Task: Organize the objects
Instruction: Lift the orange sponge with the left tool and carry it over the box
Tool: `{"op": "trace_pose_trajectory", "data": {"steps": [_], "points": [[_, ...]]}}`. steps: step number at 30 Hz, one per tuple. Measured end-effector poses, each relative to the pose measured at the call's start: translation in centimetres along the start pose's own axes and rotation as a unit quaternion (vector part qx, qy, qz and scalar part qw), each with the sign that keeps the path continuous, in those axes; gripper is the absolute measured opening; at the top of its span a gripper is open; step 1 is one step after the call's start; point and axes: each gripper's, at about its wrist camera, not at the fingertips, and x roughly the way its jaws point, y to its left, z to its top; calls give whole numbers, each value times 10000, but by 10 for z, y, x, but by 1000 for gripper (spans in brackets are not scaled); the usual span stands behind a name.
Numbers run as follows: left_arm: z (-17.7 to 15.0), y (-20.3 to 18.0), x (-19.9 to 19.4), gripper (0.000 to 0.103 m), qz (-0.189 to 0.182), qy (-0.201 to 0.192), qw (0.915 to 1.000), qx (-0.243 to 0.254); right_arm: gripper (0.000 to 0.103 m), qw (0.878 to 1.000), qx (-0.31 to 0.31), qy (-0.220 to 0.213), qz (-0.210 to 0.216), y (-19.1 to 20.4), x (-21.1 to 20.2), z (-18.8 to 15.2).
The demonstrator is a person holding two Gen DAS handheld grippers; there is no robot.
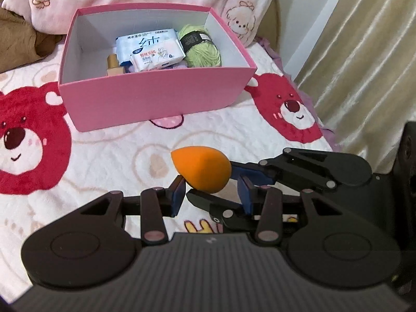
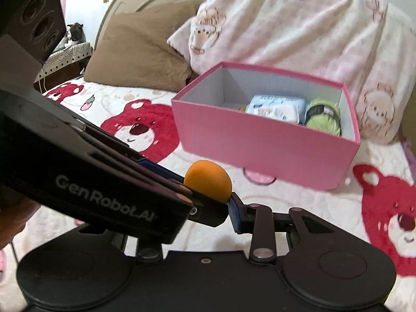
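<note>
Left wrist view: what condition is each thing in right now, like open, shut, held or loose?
orange sponge: pinched between both grippers, outside the box.
left gripper: shut on the orange sponge.
right gripper: shut on the orange sponge.
pink box: open, no lid on it, partly filled.
wipes packs: lying in the pink box.
green yarn: wound, in the pink box.

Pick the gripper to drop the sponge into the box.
Right, probably: the right gripper pinches the orange sponge across its middle, the pink box open ahead; the left gripper only nips its end.
</note>
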Motion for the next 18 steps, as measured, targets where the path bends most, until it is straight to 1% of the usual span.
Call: {"op": "trace_pose_trajectory", "data": {"steps": [2, 7, 10, 14, 18], "points": [[7, -5, -9, 42, -12, -25, 9999, 104, 39, 9998, -93, -69, -144, 4, -9, 8], [35, -17, -27, 42, -126, 91, 9999, 20, 39, 9995, -86, -97, -277, -1, -30, 34], [60, -26, -34, 42, -164, 180, 9997, 68, 39, 9990, -178, -99, -389, -7, -39, 54], [95, -36, -39, 42, -210, 133, 9996, 128, 39, 9977, -255, -207, -588, -21, -47, 81], [131, -38, -30, 40, -286, 96, 9995, 75, 39, 9948, -430, -342, -861, -33, -43, 108]]}}
